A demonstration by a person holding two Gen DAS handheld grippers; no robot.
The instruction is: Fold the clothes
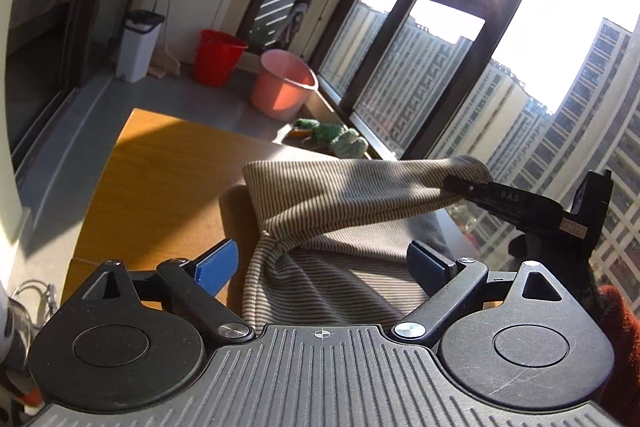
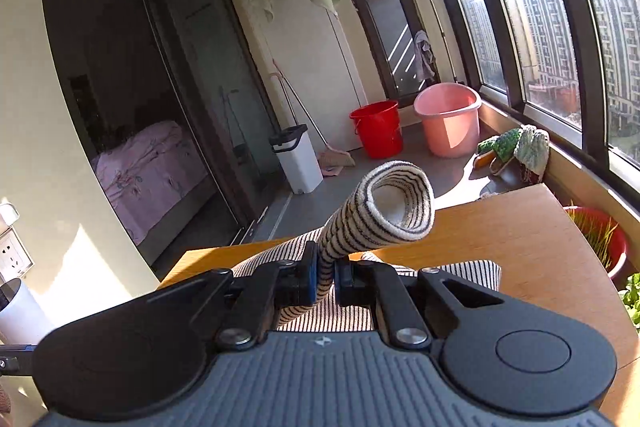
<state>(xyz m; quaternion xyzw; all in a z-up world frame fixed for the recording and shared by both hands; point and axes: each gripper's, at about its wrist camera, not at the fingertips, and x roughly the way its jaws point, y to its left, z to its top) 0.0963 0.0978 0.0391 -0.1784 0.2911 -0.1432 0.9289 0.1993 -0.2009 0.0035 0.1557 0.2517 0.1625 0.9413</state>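
Observation:
A striped grey-and-white garment lies on the wooden table. My left gripper is open, its blue fingers spread either side of the cloth near its bunched middle, holding nothing. My right gripper is shut on the garment's sleeve, whose open cuff sticks up past the fingers. In the left wrist view the right gripper holds that sleeve lifted and stretched out to the right above the garment's body.
A pink bucket, a red bucket and a white bin stand on the floor beyond the table. Green knitted slippers lie by the window sill. A red plant pot stands right of the table.

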